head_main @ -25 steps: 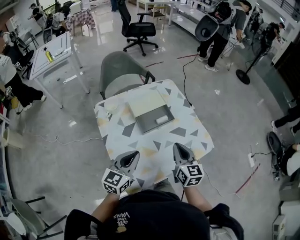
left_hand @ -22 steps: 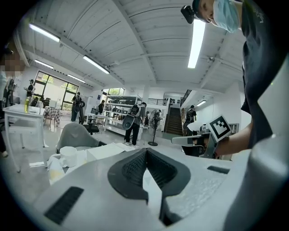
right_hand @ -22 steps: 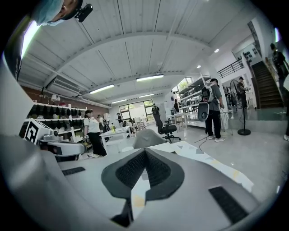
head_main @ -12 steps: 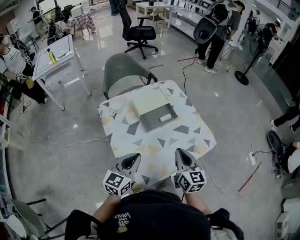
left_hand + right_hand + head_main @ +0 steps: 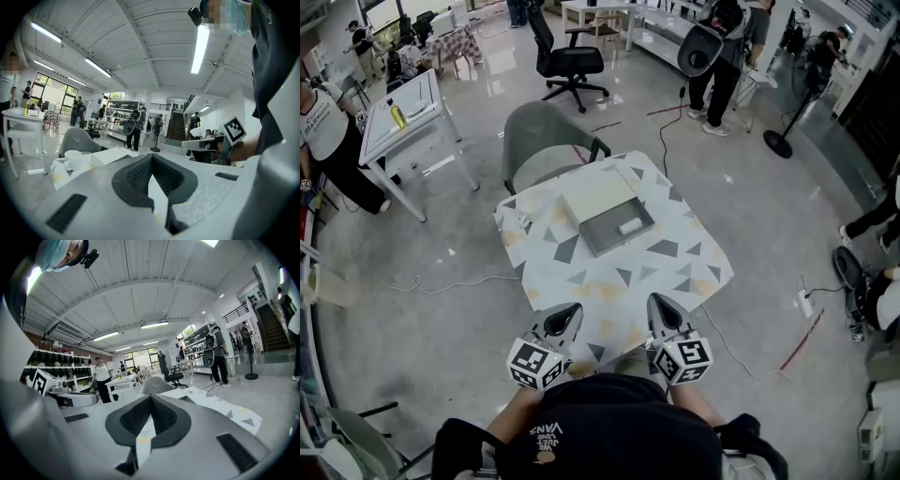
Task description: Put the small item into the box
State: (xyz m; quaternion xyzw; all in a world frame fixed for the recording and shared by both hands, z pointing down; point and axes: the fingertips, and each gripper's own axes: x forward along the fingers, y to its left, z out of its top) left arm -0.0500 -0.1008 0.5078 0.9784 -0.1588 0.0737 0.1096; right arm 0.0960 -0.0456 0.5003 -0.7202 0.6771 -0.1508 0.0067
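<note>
An open grey box lies on the patterned table, its pale lid folded back behind it. A small white item rests inside the box, toward its right side. My left gripper and right gripper hover side by side at the table's near edge, well short of the box. In the left gripper view the left gripper has its jaws together with nothing between them. The right gripper looks the same in its own view, shut and empty.
A white cup stands on crumpled paper at the table's left corner. A grey chair is tucked behind the table. Beyond it stand a black office chair, a white side table, a floor fan and several people; cables cross the floor.
Both grippers have drawn back from over the table's front part to its near edge. The box and the item inside it lie as before.
</note>
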